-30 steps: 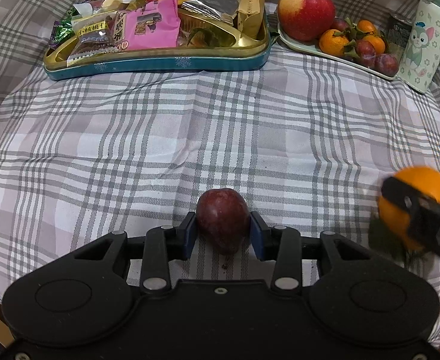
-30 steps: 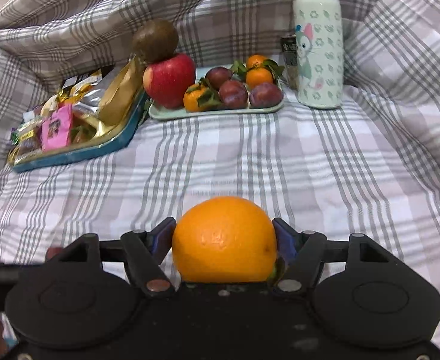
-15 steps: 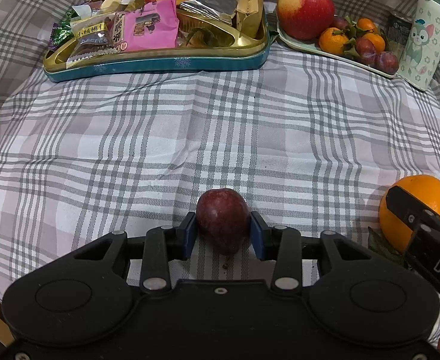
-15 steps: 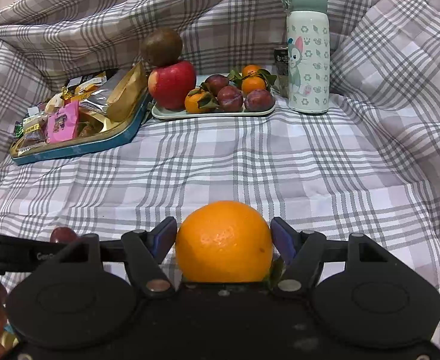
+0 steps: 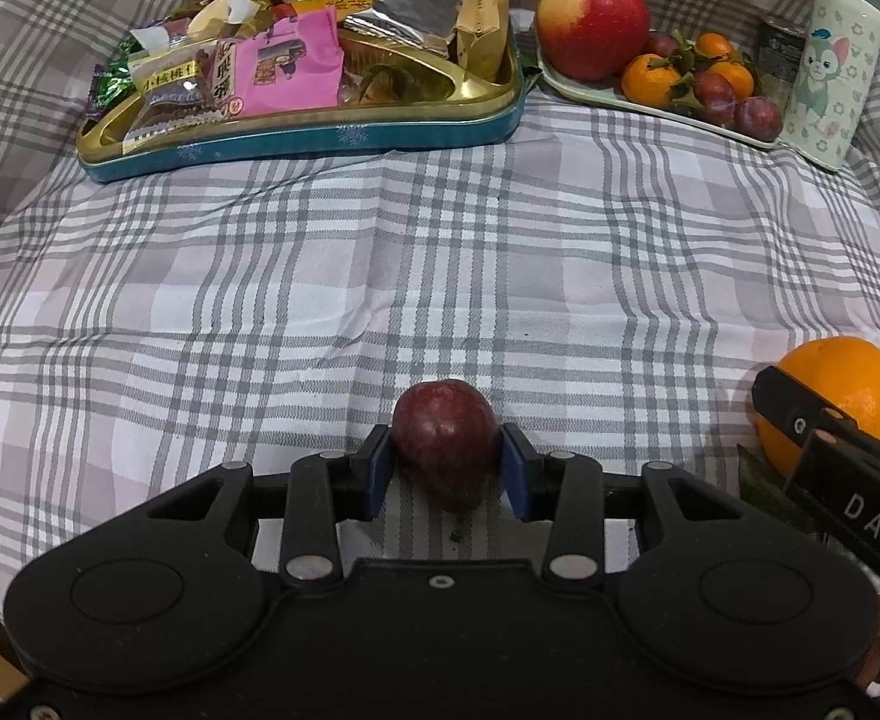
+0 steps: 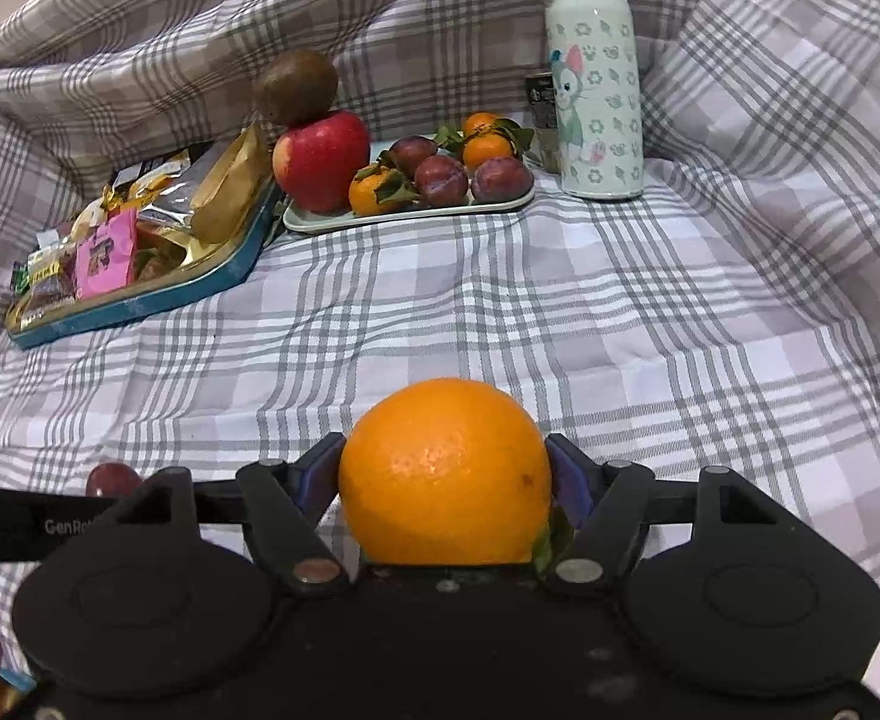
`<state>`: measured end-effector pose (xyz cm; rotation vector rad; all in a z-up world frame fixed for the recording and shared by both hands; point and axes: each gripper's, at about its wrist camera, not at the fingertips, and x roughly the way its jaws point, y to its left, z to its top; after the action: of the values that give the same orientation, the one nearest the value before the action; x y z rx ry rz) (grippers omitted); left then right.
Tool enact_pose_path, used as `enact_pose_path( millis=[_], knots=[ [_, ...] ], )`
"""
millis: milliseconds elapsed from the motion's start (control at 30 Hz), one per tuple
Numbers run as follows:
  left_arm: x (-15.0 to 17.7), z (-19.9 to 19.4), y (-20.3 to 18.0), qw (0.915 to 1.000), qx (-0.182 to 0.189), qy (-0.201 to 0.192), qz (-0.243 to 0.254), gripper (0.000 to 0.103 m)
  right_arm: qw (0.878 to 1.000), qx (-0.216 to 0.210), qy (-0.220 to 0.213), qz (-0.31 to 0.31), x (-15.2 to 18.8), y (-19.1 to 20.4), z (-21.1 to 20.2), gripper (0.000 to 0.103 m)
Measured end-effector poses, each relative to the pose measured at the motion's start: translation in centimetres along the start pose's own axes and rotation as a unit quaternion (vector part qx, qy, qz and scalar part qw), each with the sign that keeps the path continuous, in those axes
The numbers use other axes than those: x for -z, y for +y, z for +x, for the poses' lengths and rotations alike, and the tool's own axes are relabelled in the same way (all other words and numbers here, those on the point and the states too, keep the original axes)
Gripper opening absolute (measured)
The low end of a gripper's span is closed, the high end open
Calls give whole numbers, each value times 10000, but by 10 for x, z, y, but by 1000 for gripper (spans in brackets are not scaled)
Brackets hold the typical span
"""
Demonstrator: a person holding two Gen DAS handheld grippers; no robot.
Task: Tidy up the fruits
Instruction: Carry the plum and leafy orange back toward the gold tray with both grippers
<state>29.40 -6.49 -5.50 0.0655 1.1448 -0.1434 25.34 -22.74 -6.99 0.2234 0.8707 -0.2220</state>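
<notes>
Left gripper (image 5: pixel 446 468) narrowly parted around the plum (image 5: pixel 445 441); right gripper (image 6: pixel 445 474) clamps the orange (image 6: pixel 445 471). Lift both level toward the fruit tray (image 6: pixel 410 213), avoiding squeezing.

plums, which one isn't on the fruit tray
The plum between the left gripper fingers, over the checked cloth. The other three sit on the tray.
</notes>
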Motion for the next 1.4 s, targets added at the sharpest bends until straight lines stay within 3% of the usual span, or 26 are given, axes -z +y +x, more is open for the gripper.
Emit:
enact_pose_path(
  millis=[433, 900, 1400],
  knots=[
    [2, -5, 17, 9985, 520, -152, -16, 49, 9998, -142, 124, -55, 15, -4, 4, 73],
    [-1, -6, 16, 9986, 511, -145, -12, 47, 9994, -136, 60, -308, 20, -2, 3, 73],
    [6, -25, 29, 9983, 508, -225, -147, 46, 9998, -112, 173, -82, 16, -4, -1, 72]
  ],
)
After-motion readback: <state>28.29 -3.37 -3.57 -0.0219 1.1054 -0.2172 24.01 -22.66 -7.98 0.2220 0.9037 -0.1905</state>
